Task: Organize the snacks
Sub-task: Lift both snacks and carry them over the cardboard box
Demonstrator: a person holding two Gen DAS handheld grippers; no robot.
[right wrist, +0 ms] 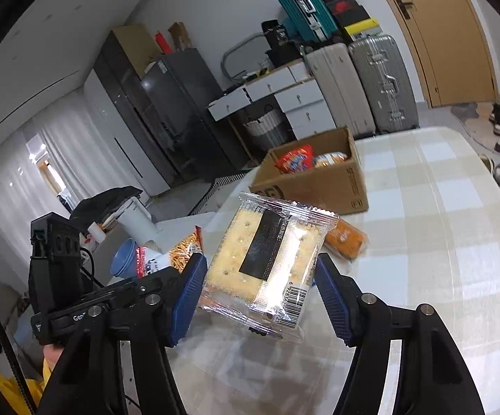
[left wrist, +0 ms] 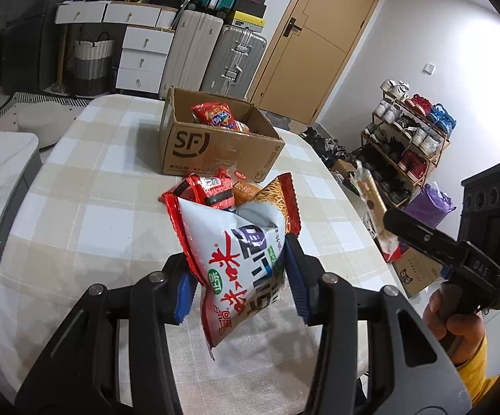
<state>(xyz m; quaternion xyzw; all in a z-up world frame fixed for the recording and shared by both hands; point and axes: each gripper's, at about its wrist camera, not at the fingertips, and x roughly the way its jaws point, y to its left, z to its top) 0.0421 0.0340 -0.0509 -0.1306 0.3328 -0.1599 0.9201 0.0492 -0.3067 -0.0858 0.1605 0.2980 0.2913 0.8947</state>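
Observation:
My left gripper (left wrist: 241,278) is shut on a white and red noodle snack bag (left wrist: 236,252) and holds it above the checked table (left wrist: 87,186). My right gripper (right wrist: 260,288) is shut on a clear cracker packet (right wrist: 267,259), held up over the table; it also shows edge-on in the left wrist view (left wrist: 371,200). An open SF cardboard box (left wrist: 215,148) stands at the far side of the table with a red snack bag (left wrist: 215,116) inside; in the right wrist view the box (right wrist: 319,186) holds the red bag (right wrist: 295,159) and another packet.
A red packet (left wrist: 212,190) and an orange packet (right wrist: 345,238) lie on the table in front of the box. Suitcases (left wrist: 232,58), white drawers (left wrist: 142,58) and a wooden door (left wrist: 322,34) stand behind. A shoe rack (left wrist: 405,138) stands right of the table.

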